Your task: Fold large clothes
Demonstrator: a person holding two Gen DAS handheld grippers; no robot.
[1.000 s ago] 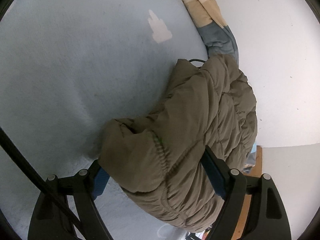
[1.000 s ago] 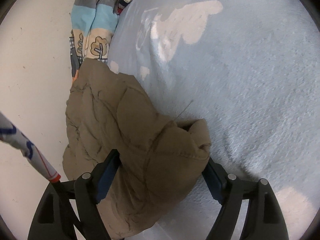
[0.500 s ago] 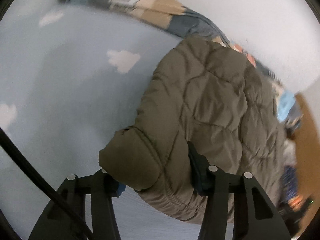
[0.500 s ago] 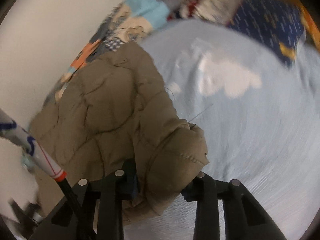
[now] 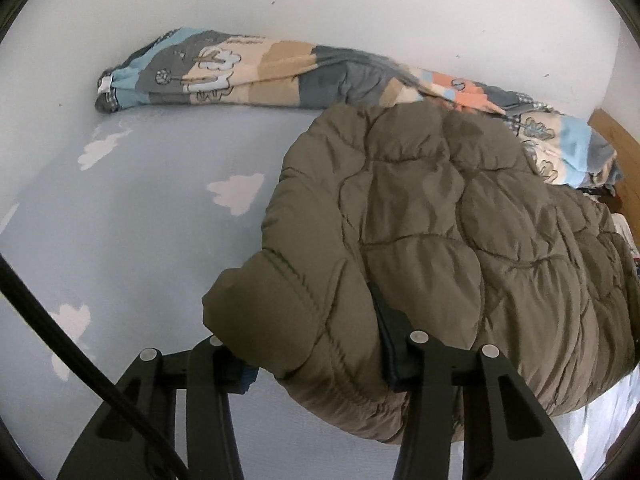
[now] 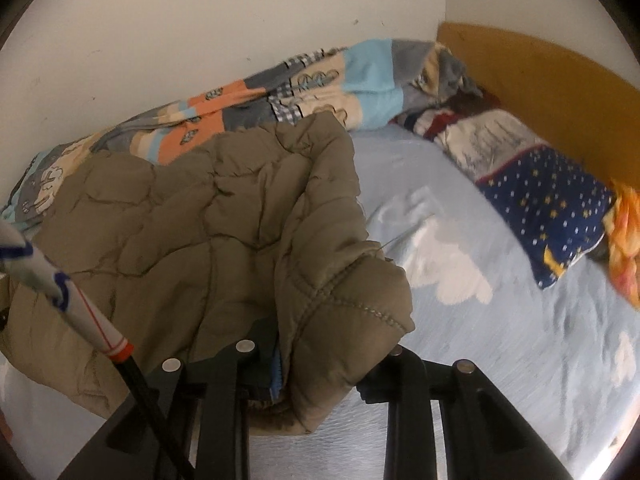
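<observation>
Against a white wall lies the bed, pale blue sheet with white clouds, wooden headboard at its far end in the right view. Patchwork quilt bunched in a long roll along the wall. Starred navy pillow beside the headboard, an orange cloth just past it. Olive quilted jacket, puffy, held up off the sheet at its near edge, the rest sagging back toward the quilt. Long axis runs roughly parallel to the wall, stretched from one gripper across to the other; far edge touches or overlaps the quilt, cannot tell which. Left gripper: jaws closing, pads pressed into a thick stitched fold at the jacket's left end, cloth bulging out over both fingers. Right gripper: jaws closing too, clamped on a hemmed corner at the right end, blue lining showing by the left finger. Black cable crosses the left view; a white, blue-marked rod crosses the right view.
</observation>
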